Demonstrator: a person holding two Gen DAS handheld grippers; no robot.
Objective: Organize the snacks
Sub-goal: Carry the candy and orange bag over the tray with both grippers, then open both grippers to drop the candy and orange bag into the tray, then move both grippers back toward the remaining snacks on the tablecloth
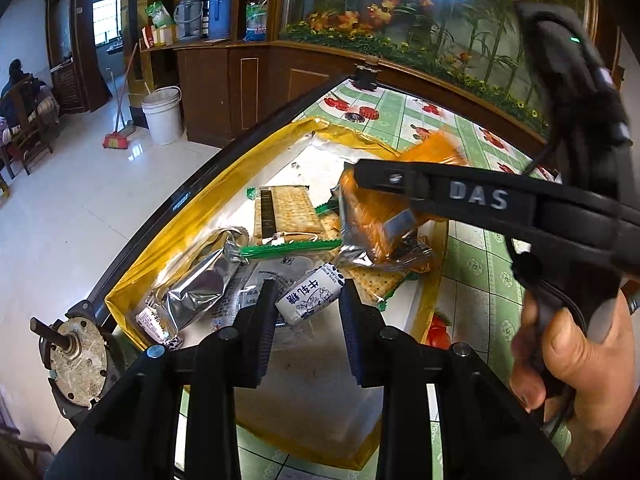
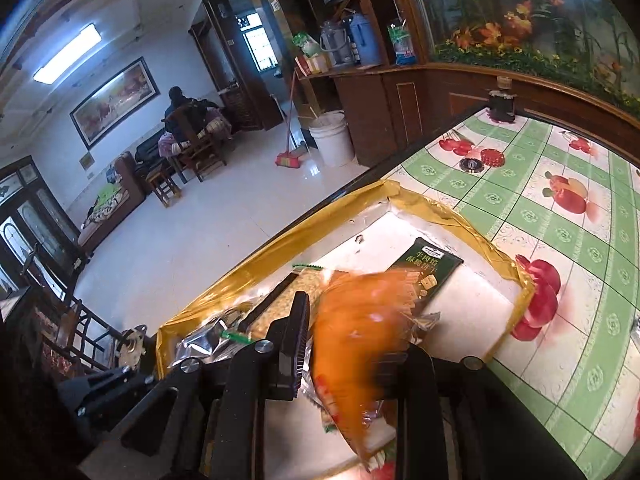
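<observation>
A shallow gold-rimmed box (image 1: 176, 236) lies on the table and holds several snack packs. My left gripper (image 1: 308, 300) is open just above it, its jaws on either side of a small white milk candy (image 1: 312, 298) without touching. A cracker pack (image 1: 286, 216) and a silver pouch (image 1: 196, 288) lie nearby. My right gripper (image 2: 344, 344) is shut on an orange snack packet (image 2: 360, 332), blurred, held above the box (image 2: 480, 240); the packet also shows in the left wrist view (image 1: 372, 216). A dark green biscuit pack (image 2: 428, 276) lies in the box beyond it.
The table has a green and white fruit-print cloth (image 2: 560, 220). A round metal motor part (image 1: 76, 364) sits at the table's left corner. A dark jar (image 2: 502, 106) and small lids (image 2: 482, 160) stand at the far end. A wooden cabinet lies behind.
</observation>
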